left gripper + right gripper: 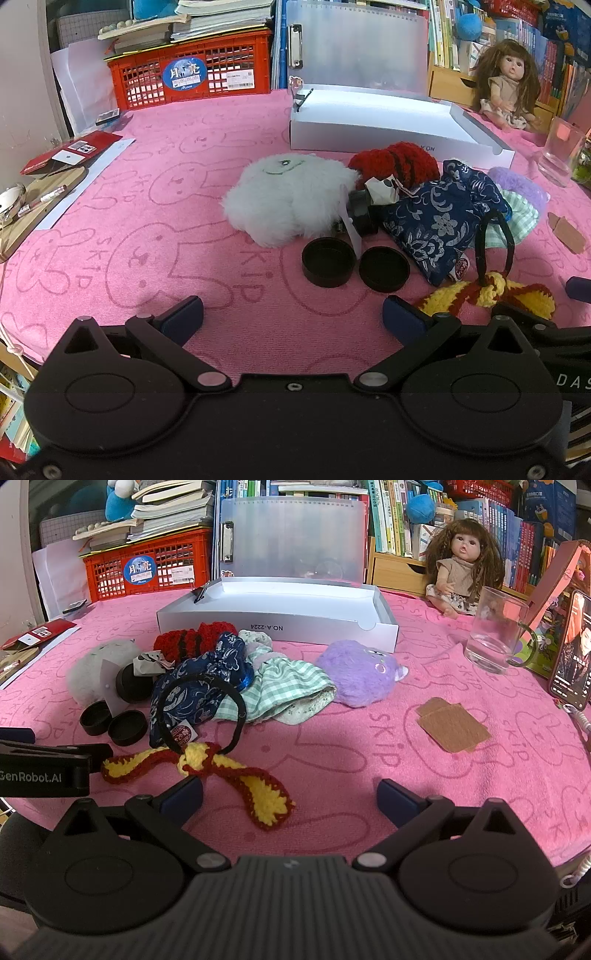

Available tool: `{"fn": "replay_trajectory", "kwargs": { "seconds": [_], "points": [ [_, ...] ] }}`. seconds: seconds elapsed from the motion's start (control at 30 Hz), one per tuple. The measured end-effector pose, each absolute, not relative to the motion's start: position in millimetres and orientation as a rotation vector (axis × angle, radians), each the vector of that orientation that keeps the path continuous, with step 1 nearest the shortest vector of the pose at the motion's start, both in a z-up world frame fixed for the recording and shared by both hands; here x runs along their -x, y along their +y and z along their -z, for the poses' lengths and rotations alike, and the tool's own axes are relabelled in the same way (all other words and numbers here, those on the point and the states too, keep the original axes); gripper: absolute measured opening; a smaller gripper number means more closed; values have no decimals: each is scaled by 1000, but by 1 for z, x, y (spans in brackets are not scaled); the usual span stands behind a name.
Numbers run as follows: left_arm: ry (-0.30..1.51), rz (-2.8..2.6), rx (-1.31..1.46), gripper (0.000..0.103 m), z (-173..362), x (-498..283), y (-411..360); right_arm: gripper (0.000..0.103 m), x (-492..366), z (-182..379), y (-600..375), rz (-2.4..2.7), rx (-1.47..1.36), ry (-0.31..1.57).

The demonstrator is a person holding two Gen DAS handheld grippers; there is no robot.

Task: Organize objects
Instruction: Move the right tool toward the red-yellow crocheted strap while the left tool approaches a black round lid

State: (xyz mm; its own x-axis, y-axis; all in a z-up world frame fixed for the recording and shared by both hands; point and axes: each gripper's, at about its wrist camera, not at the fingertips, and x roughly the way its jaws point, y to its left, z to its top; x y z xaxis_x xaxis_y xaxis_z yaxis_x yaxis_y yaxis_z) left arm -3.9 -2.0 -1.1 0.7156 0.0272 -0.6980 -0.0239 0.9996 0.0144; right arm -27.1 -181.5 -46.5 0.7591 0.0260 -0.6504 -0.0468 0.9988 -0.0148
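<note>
A pile of small things lies mid-table on the pink cloth: a white fluffy toy (288, 199), a red knitted piece (395, 162), a blue floral pouch (439, 225), two black caps (327, 262), a green checked cloth (288, 686), a purple fluffy toy (360, 675) and a yellow-red crocheted band on a black hair tie (221, 771). An open white box (277, 624) stands behind the pile. My left gripper (291, 317) is open and empty, just short of the caps. My right gripper (290, 795) is open and empty, its left finger beside the crocheted band.
A red crate (192, 77) with books stands at the back left. A doll (461, 565) sits at the back right. A glass mug (495, 631), a phone (570, 653) and brown paper pieces (452, 729) lie to the right. Cards and pens (59, 158) lie at the left edge.
</note>
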Motion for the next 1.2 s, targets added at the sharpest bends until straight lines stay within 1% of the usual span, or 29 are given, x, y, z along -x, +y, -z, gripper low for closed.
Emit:
{"fn": "replay_trajectory", "kwargs": {
  "seconds": [0.4, 0.63, 0.8, 0.9, 0.97, 1.0, 1.07, 1.17, 1.2],
  "points": [
    [725, -15, -69, 103, 1, 10, -7, 103, 28, 46, -181, -46, 36, 691],
    [729, 14, -64, 102, -2, 10, -4, 103, 32, 40, -177, -82, 59, 644],
    [713, 50, -41, 91, -6, 11, -2, 103, 34, 36, -177, -103, 45, 619],
    [706, 75, -4, 80, -8, 12, 3, 99, 36, 33, -178, -123, 29, 598],
    [701, 98, 20, 69, -10, 13, 6, 96, 37, 31, -177, -130, 26, 584],
    [699, 106, 29, 68, -11, 13, 7, 92, 37, 30, -177, -132, 26, 582],
    [690, 117, 37, 61, -13, 14, 8, 88, 37, 29, -175, -146, 26, 583],
    [678, 141, 42, 56, -15, 16, 7, 79, 37, 29, -171, -171, 38, 586],
    [676, 146, 44, 55, -16, 17, 6, 74, 38, 30, -170, -177, 44, 589]
  ]
}}
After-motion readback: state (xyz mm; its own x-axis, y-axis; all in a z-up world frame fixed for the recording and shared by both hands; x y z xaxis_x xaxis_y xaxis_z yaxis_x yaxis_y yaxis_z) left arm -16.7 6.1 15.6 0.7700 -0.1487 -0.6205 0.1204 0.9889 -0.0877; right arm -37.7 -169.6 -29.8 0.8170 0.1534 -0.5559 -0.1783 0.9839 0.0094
